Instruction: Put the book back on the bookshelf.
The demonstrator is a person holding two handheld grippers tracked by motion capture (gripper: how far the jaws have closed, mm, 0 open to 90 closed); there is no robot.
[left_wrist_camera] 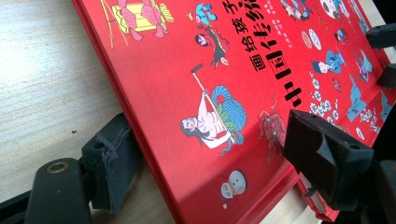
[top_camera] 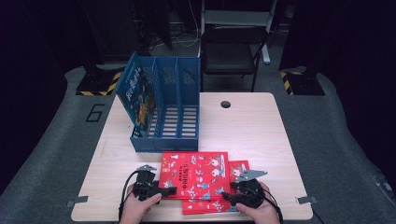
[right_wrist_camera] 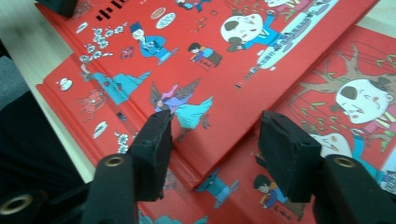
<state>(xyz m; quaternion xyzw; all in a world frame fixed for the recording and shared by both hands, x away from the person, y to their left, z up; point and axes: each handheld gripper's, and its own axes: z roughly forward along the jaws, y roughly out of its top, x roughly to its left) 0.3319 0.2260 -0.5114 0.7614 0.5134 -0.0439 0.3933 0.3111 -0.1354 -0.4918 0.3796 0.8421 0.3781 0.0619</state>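
A stack of red picture books lies at the table's front. The top red book [top_camera: 195, 173] [left_wrist_camera: 196, 93] [right_wrist_camera: 196, 60] sits askew over a lower red book [top_camera: 240, 167] [right_wrist_camera: 355, 93]. My left gripper [top_camera: 169, 190] [left_wrist_camera: 210, 154] is open at the top book's left edge, with one jaw on the table side of the edge and the other over the cover. My right gripper [top_camera: 227, 196] [right_wrist_camera: 215, 140] is open at the stack's front right, its jaws straddling the top book's corner. A hand holds each gripper.
A blue three-slot file rack [top_camera: 180, 140] stands behind the books, with a blue book [top_camera: 137, 95] leaning in its left slot. The table has a cable hole [top_camera: 225, 104] at the back. A black chair [top_camera: 231, 49] stands beyond the far edge.
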